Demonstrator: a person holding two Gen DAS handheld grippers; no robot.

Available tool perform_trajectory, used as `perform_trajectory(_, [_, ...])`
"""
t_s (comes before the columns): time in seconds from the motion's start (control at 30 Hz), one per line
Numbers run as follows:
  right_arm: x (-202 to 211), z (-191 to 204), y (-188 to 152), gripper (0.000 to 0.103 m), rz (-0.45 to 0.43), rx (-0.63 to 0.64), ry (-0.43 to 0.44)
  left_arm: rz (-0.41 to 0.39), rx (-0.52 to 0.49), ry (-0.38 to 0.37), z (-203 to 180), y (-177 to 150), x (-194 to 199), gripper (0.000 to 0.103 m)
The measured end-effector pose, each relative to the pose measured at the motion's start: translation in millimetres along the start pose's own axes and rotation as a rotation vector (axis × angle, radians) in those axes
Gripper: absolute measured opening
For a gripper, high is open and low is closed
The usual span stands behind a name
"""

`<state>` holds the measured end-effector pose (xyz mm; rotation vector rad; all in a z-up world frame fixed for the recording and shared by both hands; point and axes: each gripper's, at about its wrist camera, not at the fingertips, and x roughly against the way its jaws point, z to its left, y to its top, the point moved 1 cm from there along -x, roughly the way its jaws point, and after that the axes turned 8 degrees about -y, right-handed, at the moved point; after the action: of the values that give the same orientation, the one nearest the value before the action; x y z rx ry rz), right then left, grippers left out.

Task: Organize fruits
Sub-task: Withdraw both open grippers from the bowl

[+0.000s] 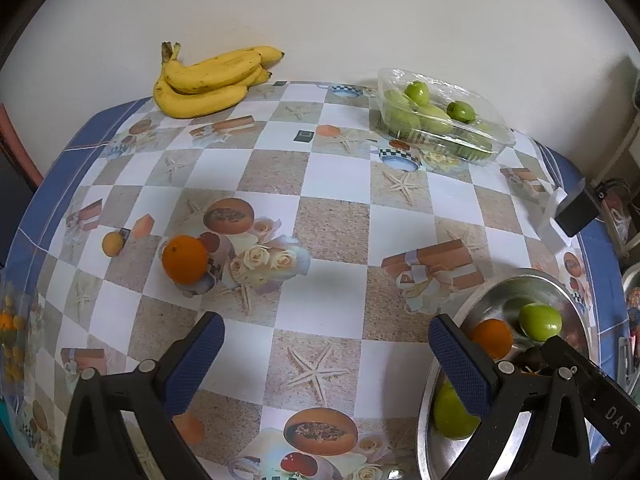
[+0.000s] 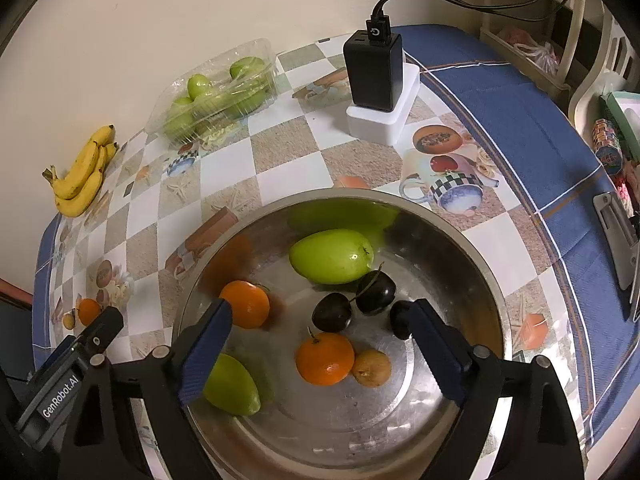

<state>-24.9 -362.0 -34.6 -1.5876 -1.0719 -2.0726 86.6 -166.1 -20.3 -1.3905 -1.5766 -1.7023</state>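
Both my grippers stand wide and empty: the right gripper (image 2: 320, 344) over the steel bowl (image 2: 486, 264) of fruit, the left gripper (image 1: 326, 364) above bare tablecloth. The loose orange (image 1: 185, 259) could roll if clipped off-centre. Legible markings: "GenRobot.AI" and "DAS".

- We see a broad bare stretch of counter (image 1: 328, 216) down the middle, open for passing.
- On its left side an orange (image 1: 185, 259) and a small yellowish fruit (image 1: 112, 243) stand near each other.
- Along the wall, the bananas (image 1: 208, 80) and the clear fruit tray (image 1: 440, 118) block the far edge, with a gap between them.
- The steel bowl (image 2: 460, 232) is crowded; a black charger (image 2: 374, 68) stands behind it.
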Motion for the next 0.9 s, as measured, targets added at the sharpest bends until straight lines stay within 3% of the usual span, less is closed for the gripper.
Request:
perform_trajectory(0.07, [-0.7,-0.1,-0.3,0.103,-0.002,0.002,-0.021,-0.004,-0.001,0.014,0.9,-0.2,0.4,0.103])
perform_trajectory(0.9, [-0.1,16.9,-5.5,0.103,-0.004,0.071,-0.033,0.026,-0.054,0.022,2.5,0.1,3.4,0.103])
